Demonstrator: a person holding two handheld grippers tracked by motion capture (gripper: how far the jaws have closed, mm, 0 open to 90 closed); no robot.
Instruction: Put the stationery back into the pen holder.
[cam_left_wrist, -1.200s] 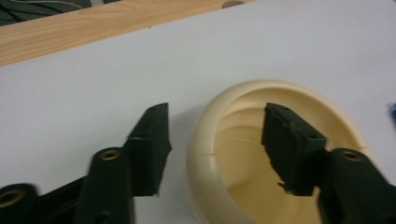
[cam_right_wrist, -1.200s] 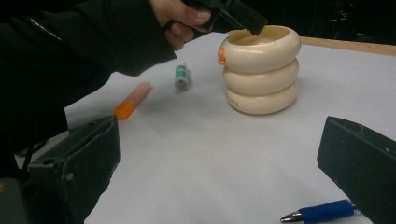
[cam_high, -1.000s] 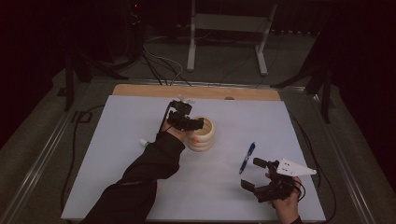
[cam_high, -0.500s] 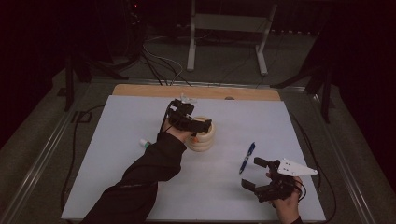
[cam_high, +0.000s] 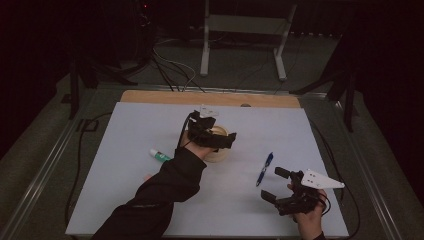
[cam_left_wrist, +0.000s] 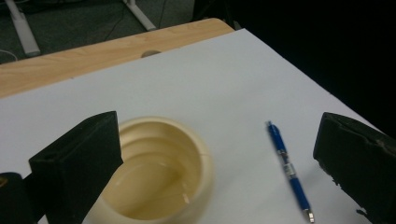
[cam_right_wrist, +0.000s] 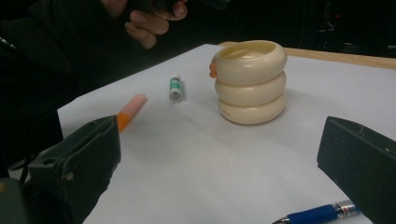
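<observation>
White table (cam_high: 125, 200) before you: your left gripper (cam_high: 222, 141), jaws just spread and empty, hovers over the cream ringed cup (cam_right_wrist: 249, 81) mid-table; the blue pen (cam_high: 264, 169) near the right edge awaits your wide-open right gripper (cam_high: 276, 185).

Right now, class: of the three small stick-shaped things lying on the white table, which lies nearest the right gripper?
The blue pen, just beyond the right gripper; the green-banded white tube and orange stick lie across the table.

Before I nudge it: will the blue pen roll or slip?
The blue pen lies flat on the smooth white table, so it probably slides easily. Its round barrel may roll sideways, though the clip might check that. Looks stiff and light.
</observation>
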